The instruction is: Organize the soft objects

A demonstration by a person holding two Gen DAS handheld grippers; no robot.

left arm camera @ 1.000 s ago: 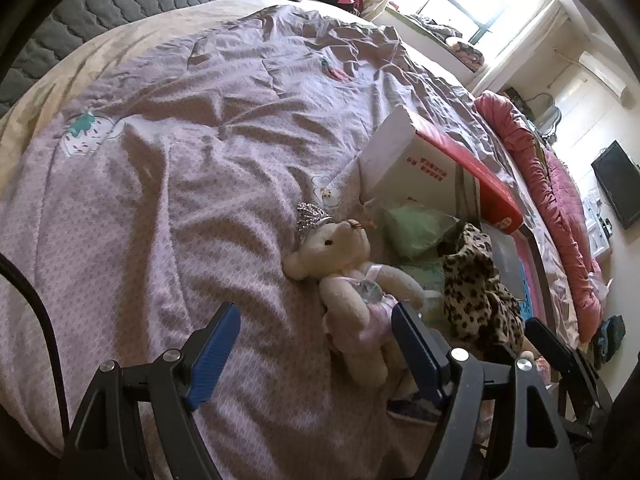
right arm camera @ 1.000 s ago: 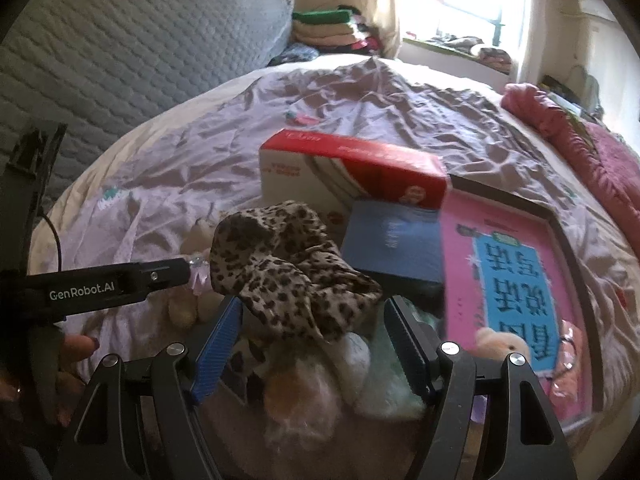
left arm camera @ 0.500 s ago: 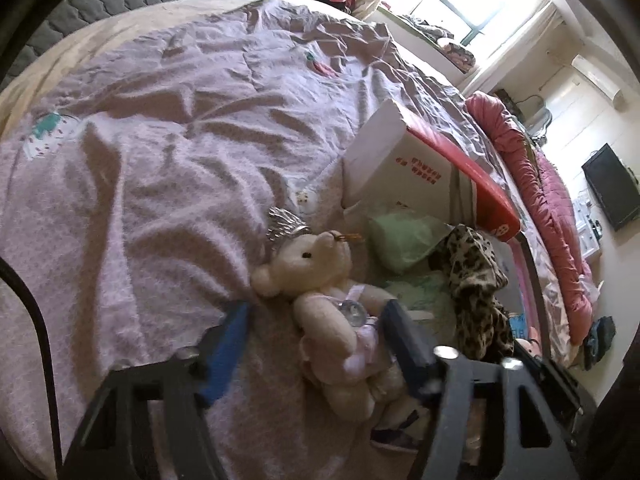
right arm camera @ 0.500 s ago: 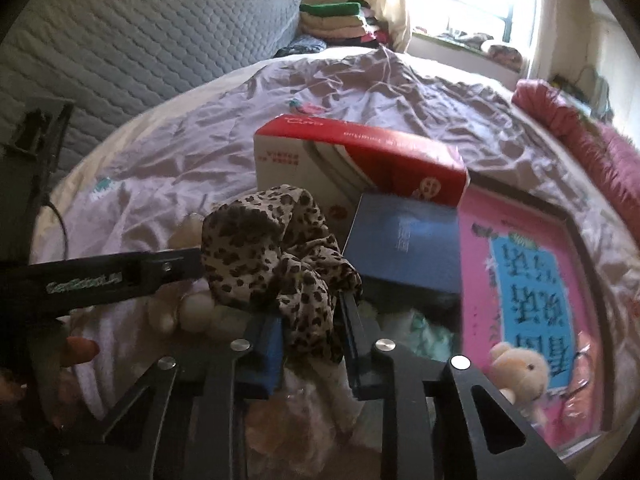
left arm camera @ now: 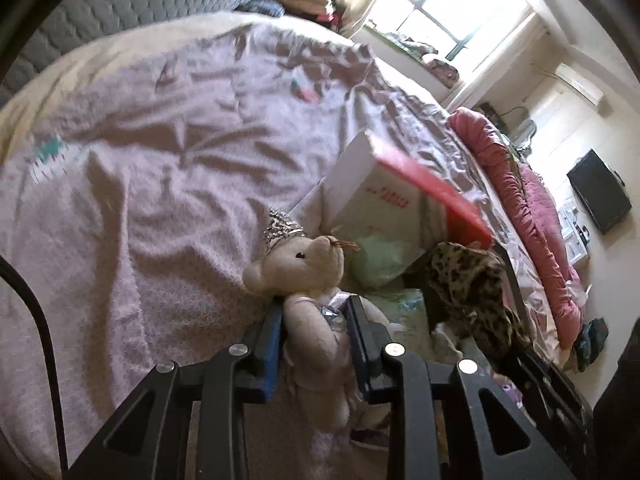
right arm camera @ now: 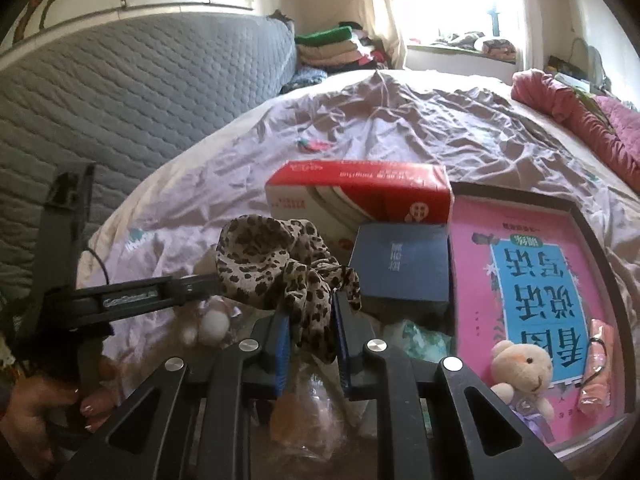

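Two teddy bears [right arm camera: 520, 368], one scrunchie [right arm camera: 280, 264]

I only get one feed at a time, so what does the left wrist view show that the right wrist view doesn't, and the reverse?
Only the left wrist view shows the left gripper shut on the crowned teddy bear, and a wall-mounted screen.

Only the right wrist view shows the pink book, the blue box, a second small bear and the right gripper shut on the leopard-print cloth.

Both show that cloth, the red-and-white box and the lilac quilt.
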